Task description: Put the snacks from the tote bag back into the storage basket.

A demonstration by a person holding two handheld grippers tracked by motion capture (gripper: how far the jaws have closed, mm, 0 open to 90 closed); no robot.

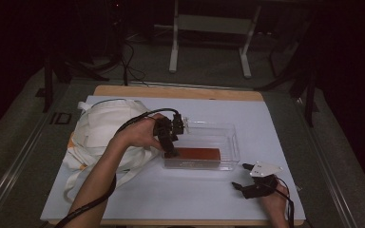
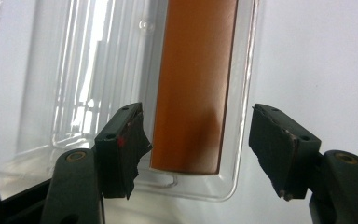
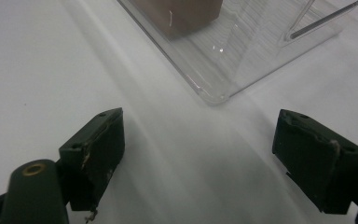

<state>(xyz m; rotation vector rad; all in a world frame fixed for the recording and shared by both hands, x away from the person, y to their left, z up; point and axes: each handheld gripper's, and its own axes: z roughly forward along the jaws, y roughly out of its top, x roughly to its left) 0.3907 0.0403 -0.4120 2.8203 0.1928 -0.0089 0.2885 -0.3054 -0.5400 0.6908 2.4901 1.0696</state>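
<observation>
In the clear tray [image 1: 228, 142] on the worktop [image 1: 266, 118]: a brown block [image 1: 197, 153].
High view: left gripper [image 1: 170, 153] over the block's end. Left gripper view: the block [image 2: 193, 88] lies between spread fingers [image 2: 121, 149], untouched. Right gripper view: right gripper [image 3: 198, 158] fingers spread, block [image 3: 186, 14] well ahead.

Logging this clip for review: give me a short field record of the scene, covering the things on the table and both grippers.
surface: white table
container: clear plastic tray
contents: brown flat block lying in the tray
other item: white cloth bag, left of the tray
left gripper: open, fingers either side of the block's end, not pressing
right gripper: open over the table, nothing between
</observation>
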